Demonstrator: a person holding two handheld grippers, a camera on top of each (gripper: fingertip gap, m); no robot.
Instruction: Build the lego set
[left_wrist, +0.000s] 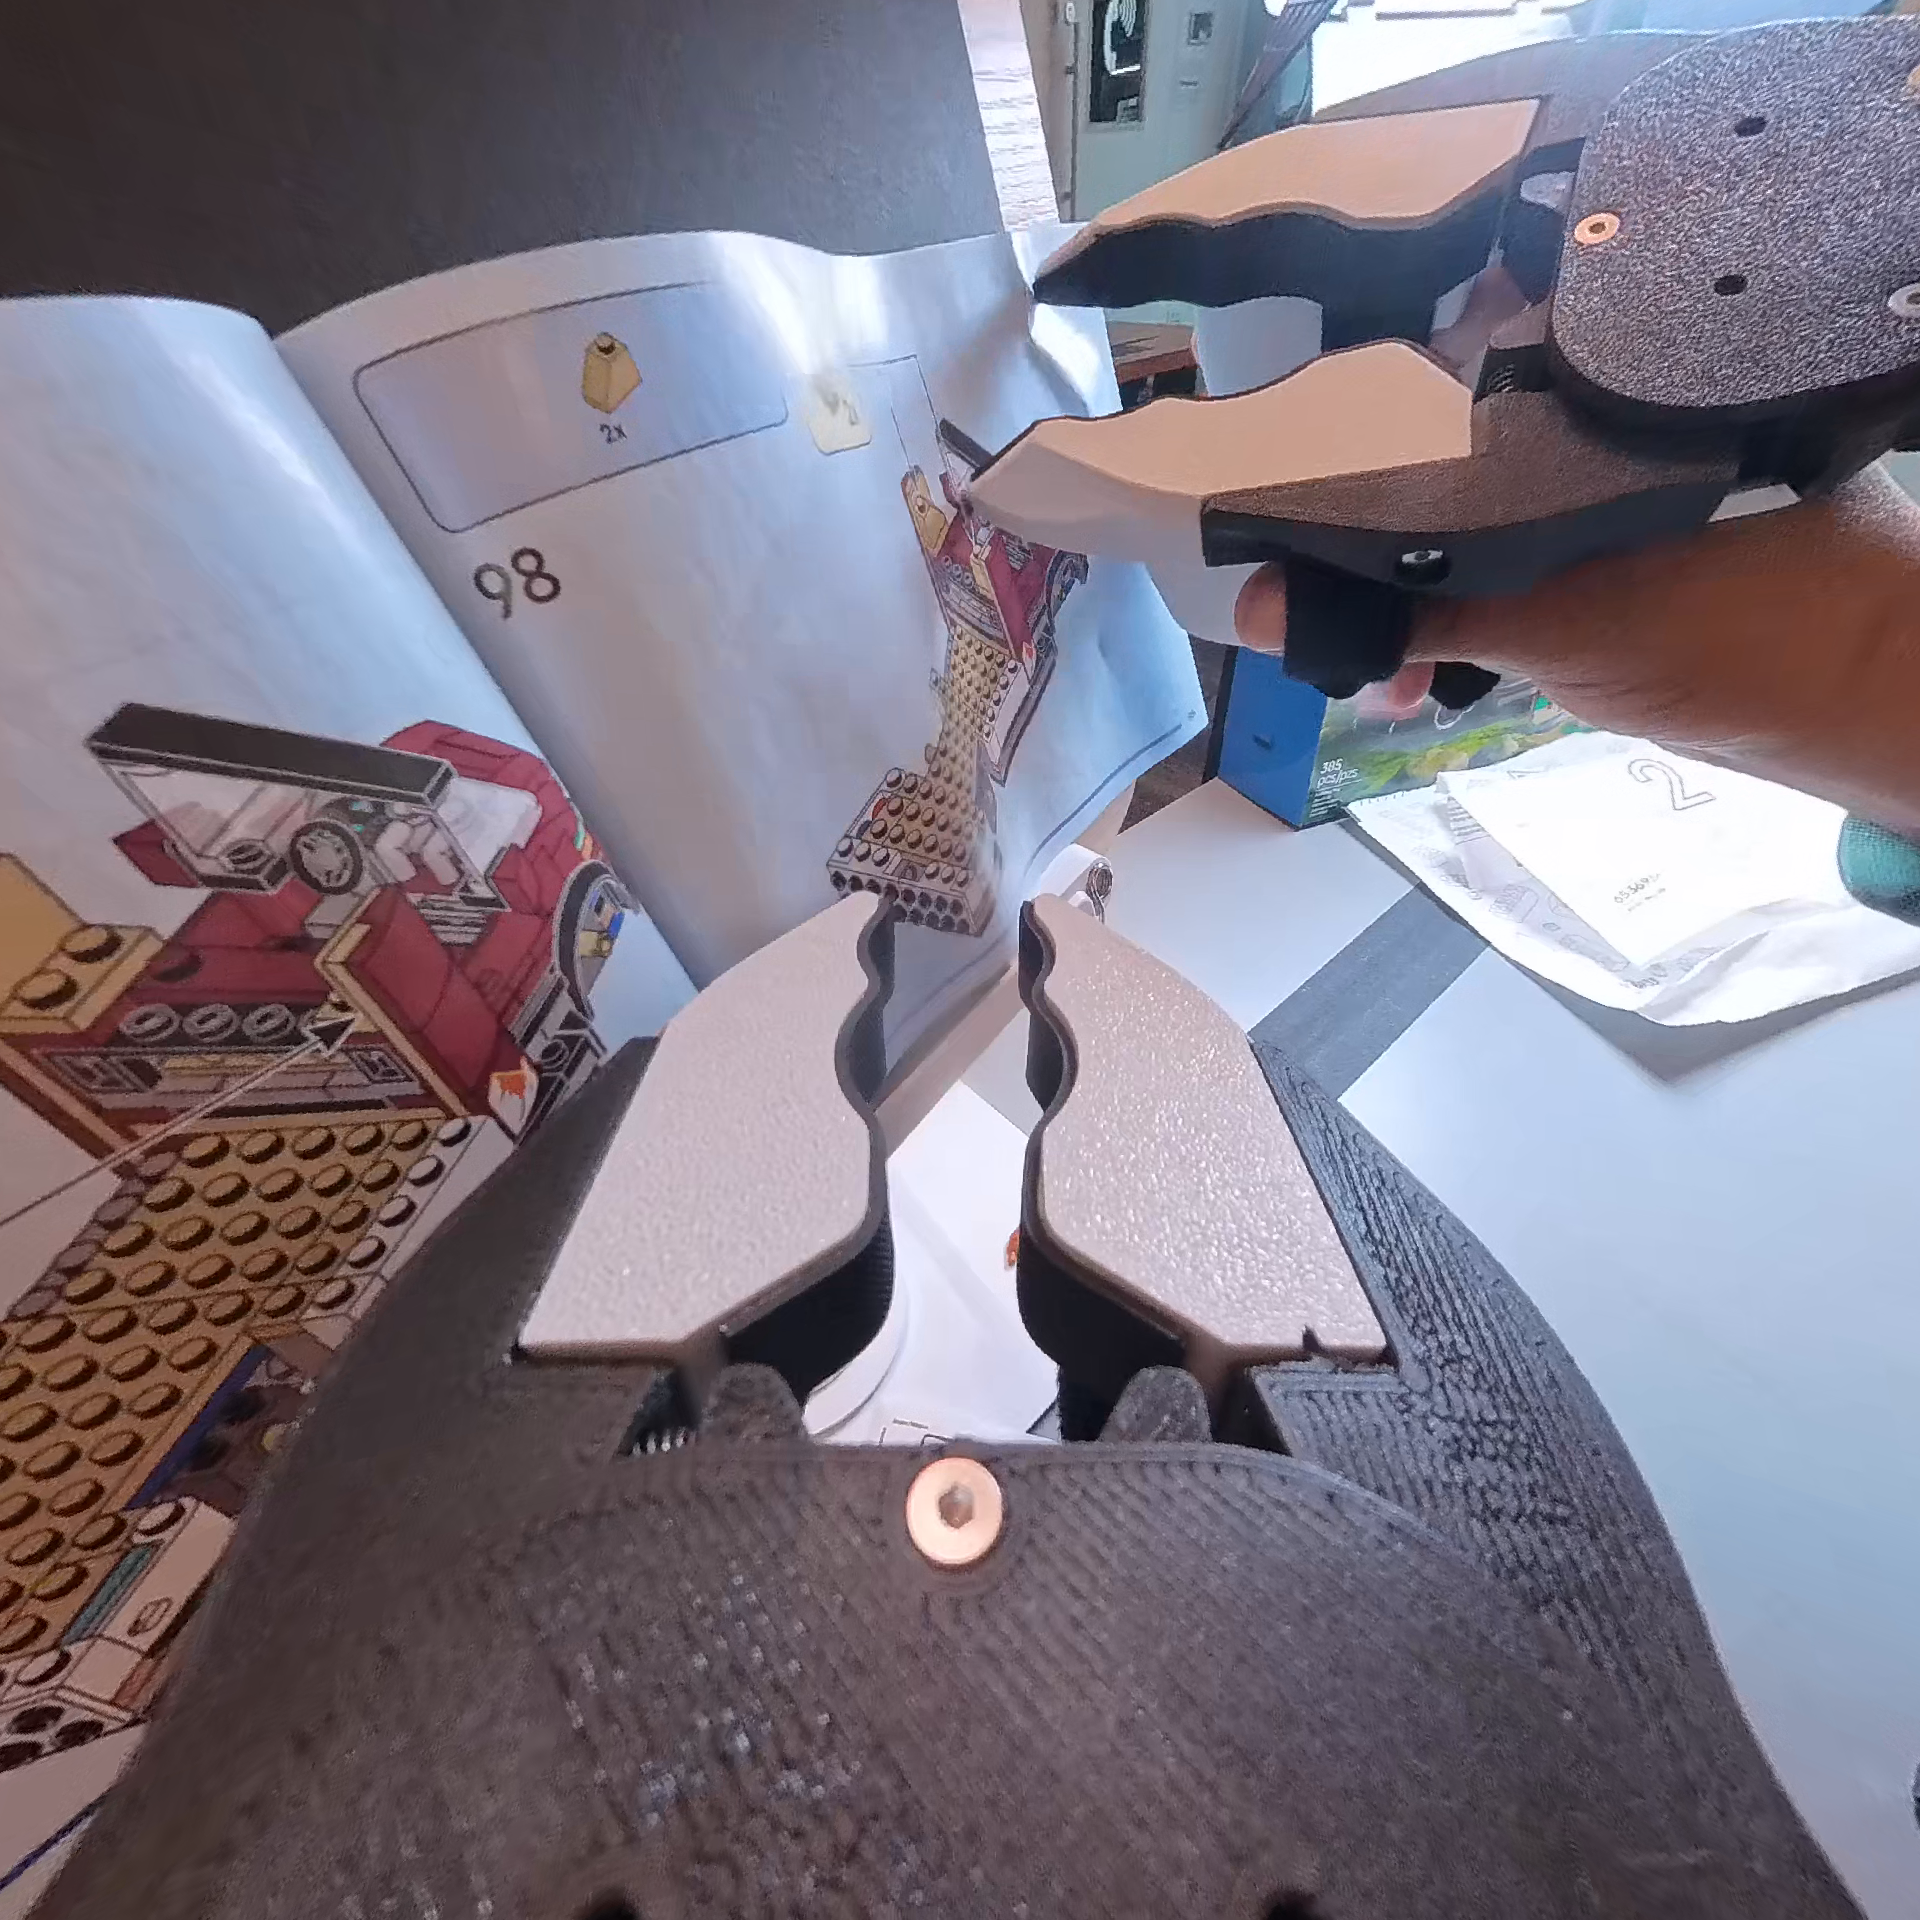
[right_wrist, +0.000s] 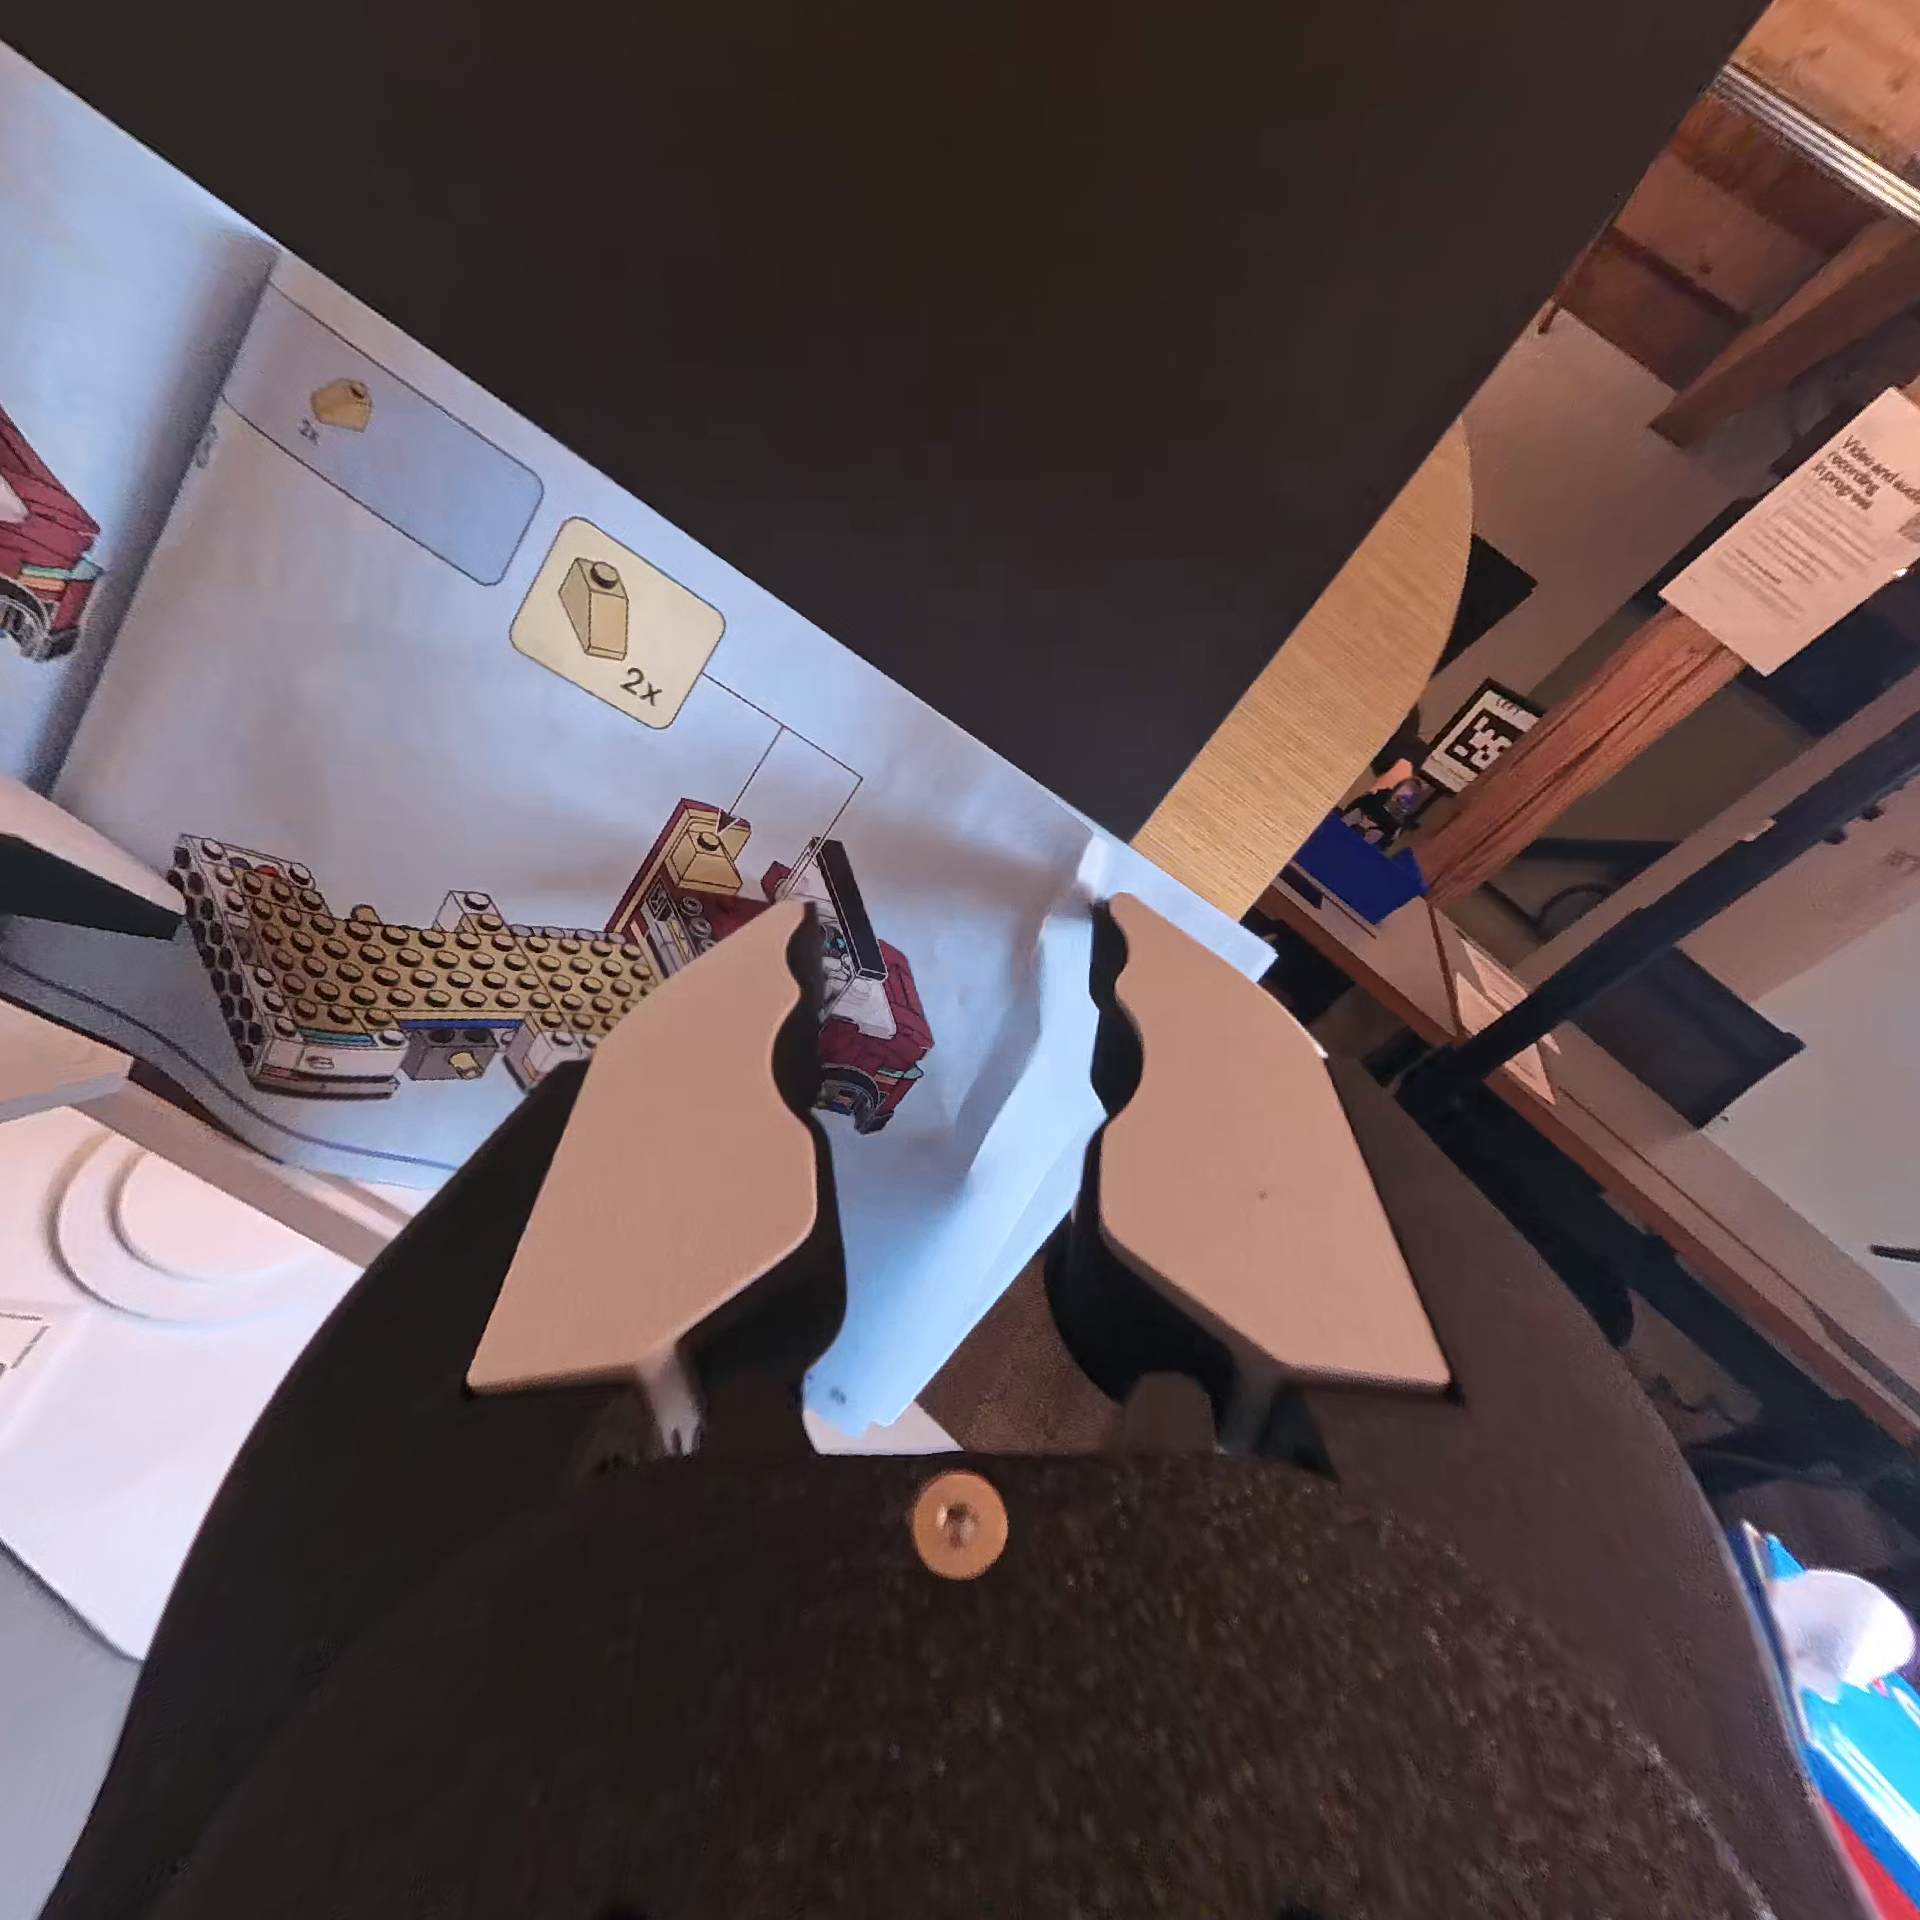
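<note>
Instruction booklet (left_wrist: 644, 623) stands open and propped up against a dark panel (left_wrist: 499, 135), pages showing drawings of a red truck on a tan studded base. Left claw (left_wrist: 951, 920) is spread, nothing between its fingers; the tips sit right at the lower edge of the right-hand page, contact unclear. Right claw (left_wrist: 1003, 379) also spread and empty; in the left wrist view it comes in from the right, held by a hand (left_wrist: 1621, 665), lower fingertip on or just off the page at the truck drawing. Right wrist view: right claw (right_wrist: 951, 909) faces the same page, outer page corner visible in the gap between the fingers. On the grey tabletop (left_wrist: 1558, 1195), well right of the booklet: a white numbered parts bag (left_wrist: 1662, 883) lying flat, and a blue set box (left_wrist: 1340, 758) behind it. No loose bricks or built model visible in either view.
</note>
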